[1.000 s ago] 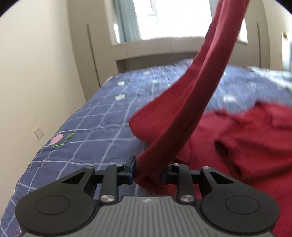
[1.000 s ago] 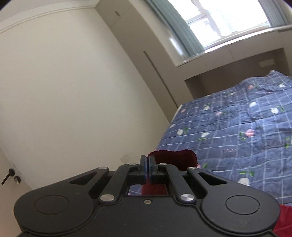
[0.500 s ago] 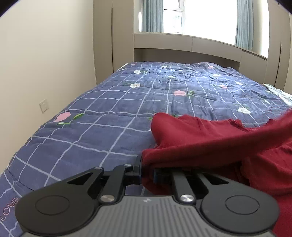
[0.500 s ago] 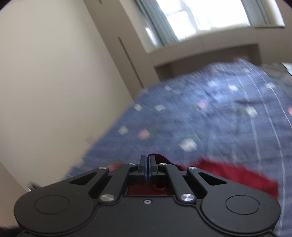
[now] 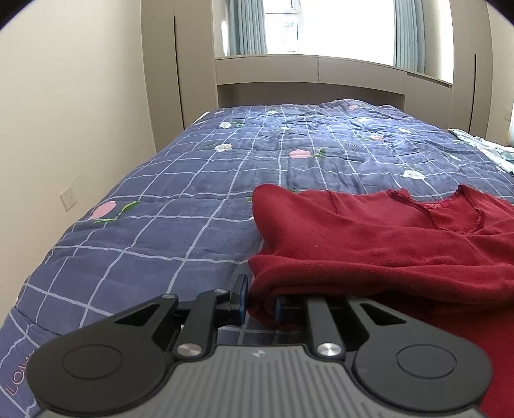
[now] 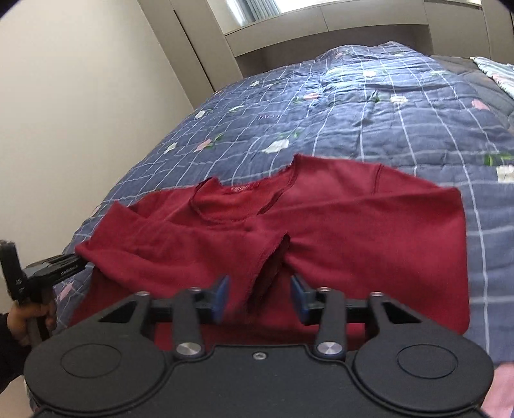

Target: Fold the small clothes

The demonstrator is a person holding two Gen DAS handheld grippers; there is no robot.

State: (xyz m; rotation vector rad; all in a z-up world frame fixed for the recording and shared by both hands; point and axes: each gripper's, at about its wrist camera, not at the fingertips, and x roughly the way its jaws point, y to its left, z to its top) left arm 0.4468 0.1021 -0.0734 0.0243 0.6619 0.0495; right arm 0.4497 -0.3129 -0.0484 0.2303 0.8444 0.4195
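A dark red long-sleeved top (image 6: 337, 225) lies spread on the blue checked quilt (image 6: 369, 106), neckline away from me. In the left wrist view the top (image 5: 369, 244) fills the right side. My left gripper (image 5: 258, 297) has its jaws partly apart with the folded sleeve edge lying between them; the right finger is half hidden under the cloth. It also shows in the right wrist view (image 6: 48, 268) at the top's left edge. My right gripper (image 6: 258, 297) is open, its blue pads either side of the sleeve cuff (image 6: 273, 260), which lies loose across the top.
The bed runs to a beige headboard niche under a window (image 5: 308, 29). A cream wall with a socket (image 5: 68, 196) is on the left. Light patterned bedding (image 6: 494, 69) lies at the far right. A hand (image 6: 29, 321) holds the left gripper's handle.
The raised sleeve has come down and been laid across the top. My right gripper opened and let it go. My left gripper's jaws have parted slightly, and it sits low at the top's edge.
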